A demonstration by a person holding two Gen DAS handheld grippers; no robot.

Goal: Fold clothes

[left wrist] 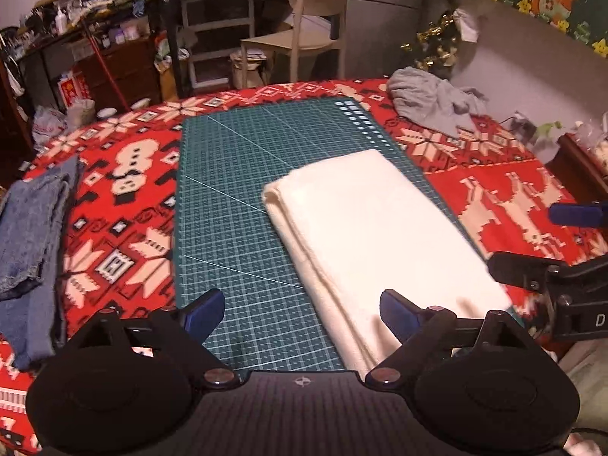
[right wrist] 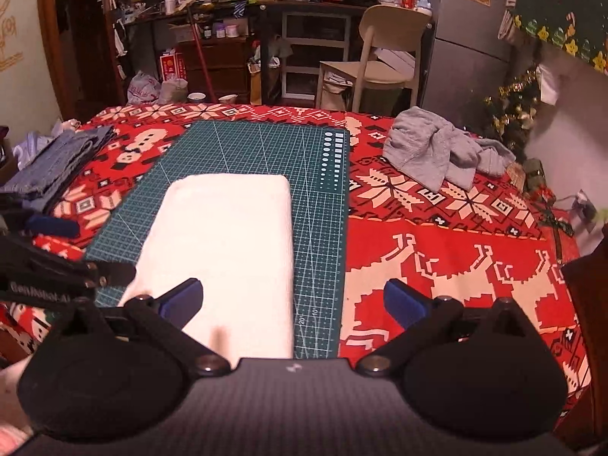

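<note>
On the green mat (right wrist: 243, 152) lies one folded white cloth (right wrist: 228, 250); both tongs (left wrist: 300, 313) (right wrist: 292, 304) spread, empty.

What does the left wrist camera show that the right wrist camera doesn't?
Only the left wrist view shows the layered side edge of the folded white cloth, plus the right tongs from the side. Only the right wrist view shows the grey refrigerator with stickers and the left tongs side-on. Both show the green gridded cutting mat, the red patterned tablecloth, the crumpled grey garment, the folded blue jeans and the beige chair. Both tongs are open and empty.
</note>
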